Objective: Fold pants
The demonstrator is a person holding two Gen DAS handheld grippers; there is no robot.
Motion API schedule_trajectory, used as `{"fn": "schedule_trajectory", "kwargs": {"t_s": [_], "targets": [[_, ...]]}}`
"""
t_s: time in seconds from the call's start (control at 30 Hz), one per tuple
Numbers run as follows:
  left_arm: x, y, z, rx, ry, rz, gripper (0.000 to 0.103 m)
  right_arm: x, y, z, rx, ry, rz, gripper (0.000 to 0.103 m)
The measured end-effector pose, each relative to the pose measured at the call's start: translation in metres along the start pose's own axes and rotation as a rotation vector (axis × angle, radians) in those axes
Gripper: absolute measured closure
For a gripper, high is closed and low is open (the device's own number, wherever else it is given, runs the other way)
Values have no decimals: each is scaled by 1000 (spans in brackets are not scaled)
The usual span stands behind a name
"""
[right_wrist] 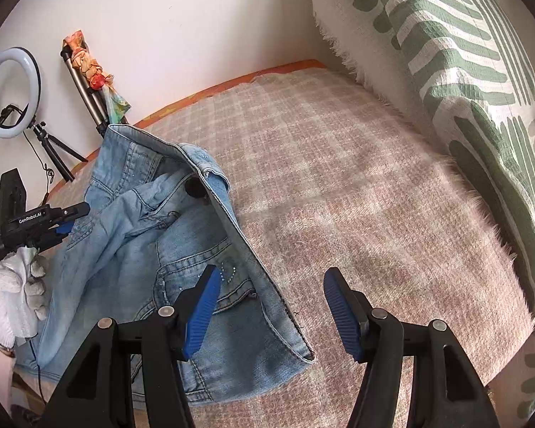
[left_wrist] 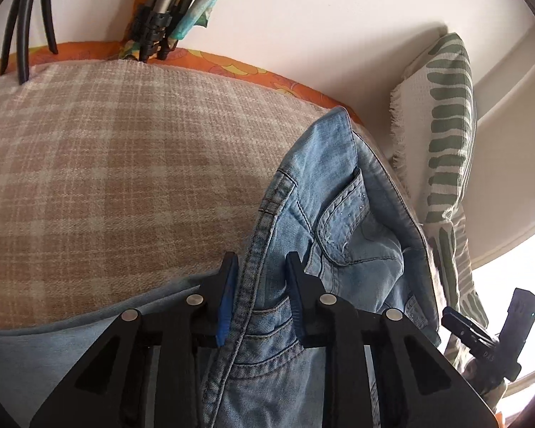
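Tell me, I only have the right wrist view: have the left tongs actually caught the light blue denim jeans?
Observer: Yes. The left tongs are closed on a thick stitched seam of the light blue denim jeans.
Operator: Any blanket caught too?
Observer: No, only denim shows between the pads. The beige plaid blanket lies off to the side.
Operator: What's just past the tongs?
Observer: A stud-trimmed pocket flap, bunched up.

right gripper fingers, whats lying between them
In the right wrist view, the open right gripper has the jeans' waistband edge running between its fingers, over the plaid blanket; neither pad presses on it.
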State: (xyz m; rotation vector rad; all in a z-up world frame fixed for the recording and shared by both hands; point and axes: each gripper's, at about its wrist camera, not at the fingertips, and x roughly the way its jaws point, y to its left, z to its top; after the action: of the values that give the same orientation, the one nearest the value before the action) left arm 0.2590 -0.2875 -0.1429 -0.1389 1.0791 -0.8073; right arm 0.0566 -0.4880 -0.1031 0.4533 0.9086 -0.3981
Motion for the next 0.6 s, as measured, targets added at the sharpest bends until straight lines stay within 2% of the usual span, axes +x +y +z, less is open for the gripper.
{"fn": "schedule_trajectory", "kwargs": {"t_s": [0.03, 0.2, 0.4, 0.5, 0.6], "targets": [[1, -5, 0, 22, -8, 4, 93, -1, 1, 1, 1, -5, 5, 40], [-16, -34, -4, 84, -44, -66, 93, -3, 2, 5, 23, -15, 26, 40], [-49, -118, -38, 357, -63, -149, 97, -16, -17, 10, 89, -57, 52, 40], [-48, -152, -65, 472, -27, -183, 97, -27, -32, 12, 156, -89, 108, 39], [-29, -164, -92, 513, 68, -213, 97, -38, -45, 12, 213, -124, 190, 39]]}}
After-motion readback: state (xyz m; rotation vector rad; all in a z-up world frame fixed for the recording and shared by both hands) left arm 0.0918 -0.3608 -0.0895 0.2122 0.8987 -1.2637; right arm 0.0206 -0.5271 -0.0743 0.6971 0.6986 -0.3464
